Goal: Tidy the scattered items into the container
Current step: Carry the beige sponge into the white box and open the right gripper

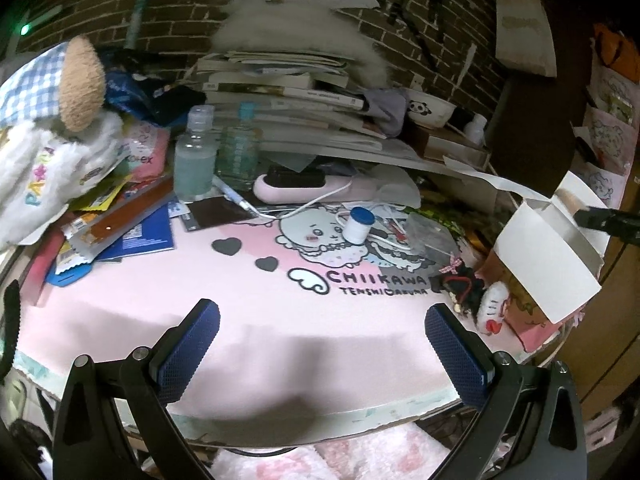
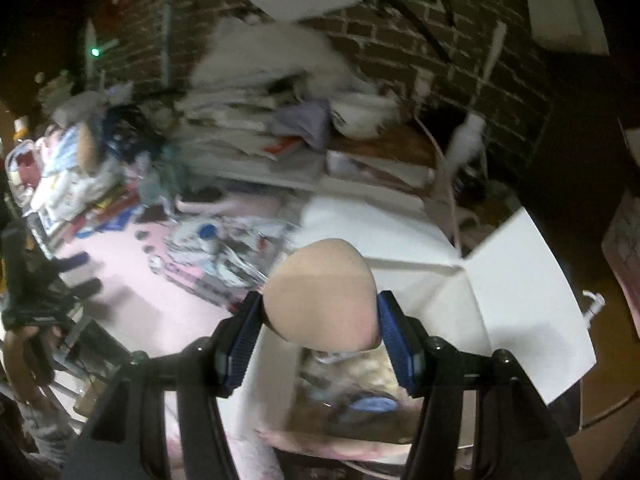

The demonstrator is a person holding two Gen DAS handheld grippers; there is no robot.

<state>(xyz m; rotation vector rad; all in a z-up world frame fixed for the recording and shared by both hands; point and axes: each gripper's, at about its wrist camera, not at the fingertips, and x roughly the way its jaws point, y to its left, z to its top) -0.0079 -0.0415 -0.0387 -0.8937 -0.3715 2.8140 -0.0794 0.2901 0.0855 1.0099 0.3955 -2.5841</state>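
**Tongs: right pair carrying sponge over box, left pair idle**

Right tongs [image 2: 320, 320] are clamped on a beige makeup sponge [image 2: 322, 292], one blue pad on each flank near its broad rounded base, tapered end pointing away. Left tongs [image 1: 322, 352] hang released over the bare pink mat [image 1: 248, 312] on the bench, nothing between the pads.

Handling, judged from appearance: the sponge looks very light, soft and compressible, with a matte skin that should not slip on the textured pads. No visible denting at the contact points, so the squeeze appears gentle. Fragility seems low; a drop would do no harm. The widest part, where it is held now, seems the right place; nearer the tip it would likely squirt out.

Location: the sponge sits in the air above the open white cardboard box [image 2: 520, 280], just over its near wall. In the left wrist view the same sponge [image 1: 566, 200] shows at the box's upper edge, held by the dark right tongs [image 1: 582, 214].

Container: flaps stand up and outward. Inside, blurred, some items already lie at the bottom, among them something blue [image 2: 372, 404] and pale printed material; I cannot identify them.

Remaining on the mat: a small white jar with blue lid [image 1: 359, 226], tangled white cable [image 1: 316, 204], a black trinket with pink bow [image 1: 458, 280], a clear plastic case [image 1: 430, 230].
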